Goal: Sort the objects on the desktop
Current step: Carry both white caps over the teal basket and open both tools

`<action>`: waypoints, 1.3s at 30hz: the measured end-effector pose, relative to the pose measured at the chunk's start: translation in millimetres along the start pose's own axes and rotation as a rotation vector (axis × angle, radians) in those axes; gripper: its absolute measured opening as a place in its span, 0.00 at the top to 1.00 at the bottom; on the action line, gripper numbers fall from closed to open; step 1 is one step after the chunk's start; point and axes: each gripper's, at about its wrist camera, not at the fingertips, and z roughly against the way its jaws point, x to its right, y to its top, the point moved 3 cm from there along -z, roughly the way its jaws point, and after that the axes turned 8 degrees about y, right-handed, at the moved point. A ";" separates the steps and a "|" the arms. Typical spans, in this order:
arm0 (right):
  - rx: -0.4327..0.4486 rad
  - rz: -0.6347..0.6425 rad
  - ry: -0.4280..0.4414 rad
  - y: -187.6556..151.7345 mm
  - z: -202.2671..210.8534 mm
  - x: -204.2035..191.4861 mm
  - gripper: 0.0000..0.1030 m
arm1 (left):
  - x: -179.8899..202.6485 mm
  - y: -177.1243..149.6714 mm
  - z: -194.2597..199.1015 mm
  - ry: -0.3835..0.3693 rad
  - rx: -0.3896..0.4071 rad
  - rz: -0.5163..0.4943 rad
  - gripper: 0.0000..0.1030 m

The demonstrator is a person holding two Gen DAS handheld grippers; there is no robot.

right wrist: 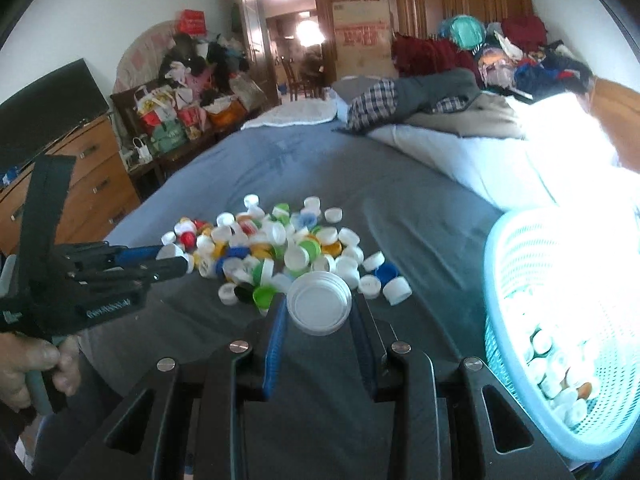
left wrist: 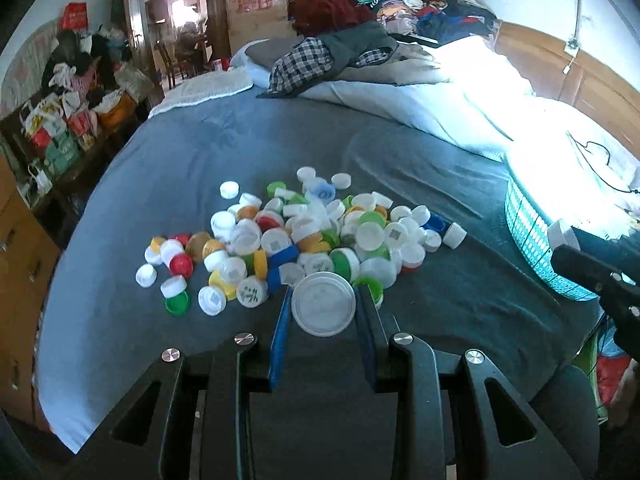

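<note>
A pile of many bottle caps, white, green, yellow, blue and red, lies on the grey-blue bedspread; it also shows in the right wrist view. My left gripper is shut on a large white lid at the pile's near edge. My right gripper is shut on another large white lid just in front of the pile. The left gripper also shows from the side in the right wrist view, holding its white lid. A turquoise basket at the right holds several caps.
The basket also shows in the left wrist view. A white duvet and heaped clothes lie at the far side of the bed. A wooden dresser and piled bags stand to the left.
</note>
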 end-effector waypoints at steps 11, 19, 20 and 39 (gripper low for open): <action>0.048 -0.013 -0.045 6.9 32.4 22.7 0.67 | 35.3 17.9 11.0 -0.010 0.029 -0.068 0.75; 0.077 -0.064 -0.113 4.1 59.8 70.2 0.67 | 79.1 37.3 12.7 -0.053 0.034 -0.116 0.75; 0.079 -0.070 -0.124 3.2 63.5 76.3 0.67 | 87.3 41.9 12.7 -0.065 0.036 -0.124 0.75; 0.038 -0.278 -0.300 -10.9 121.5 233.6 0.67 | 307.1 116.3 8.2 -0.357 -0.014 -0.363 0.75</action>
